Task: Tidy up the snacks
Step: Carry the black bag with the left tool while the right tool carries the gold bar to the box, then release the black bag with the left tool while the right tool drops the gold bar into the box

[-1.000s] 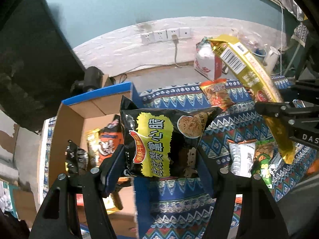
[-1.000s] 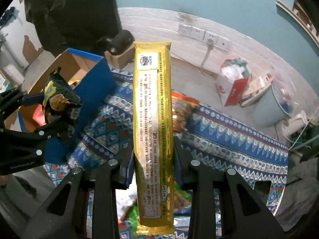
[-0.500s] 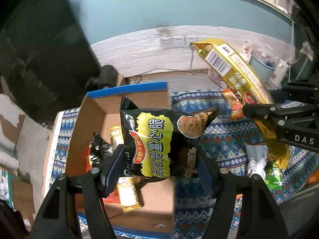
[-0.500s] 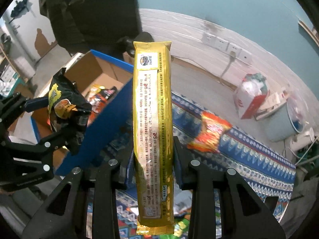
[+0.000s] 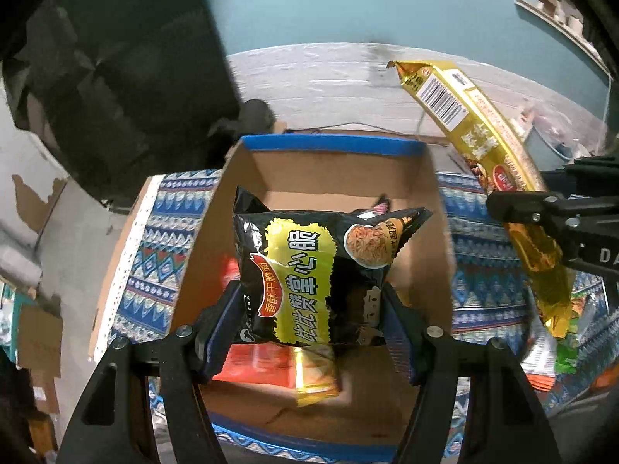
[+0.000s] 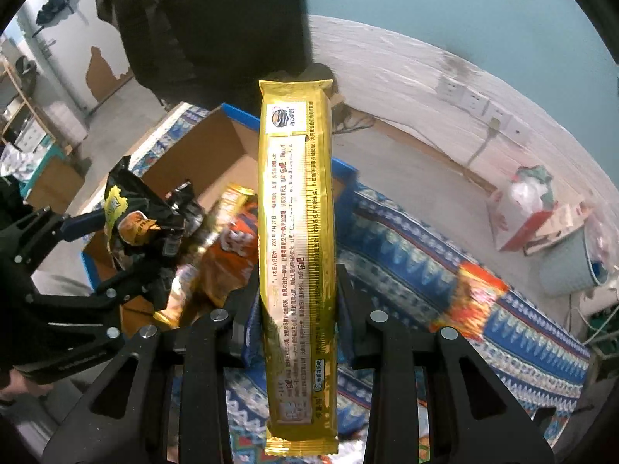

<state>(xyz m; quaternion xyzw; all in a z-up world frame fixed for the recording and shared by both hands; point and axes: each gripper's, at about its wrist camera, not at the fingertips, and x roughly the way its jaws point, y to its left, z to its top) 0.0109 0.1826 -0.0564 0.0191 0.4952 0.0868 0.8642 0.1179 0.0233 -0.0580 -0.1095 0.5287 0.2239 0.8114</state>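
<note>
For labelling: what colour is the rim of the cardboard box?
Blue, on the brown cardboard box; clearest in the left wrist view.

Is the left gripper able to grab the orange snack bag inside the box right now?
Probably not yet. The left gripper is shut on the black and yellow snack bag, so its jaws are full. The cardboard box is open on top, so the orange snack bag looks reachable after letting go.
</note>
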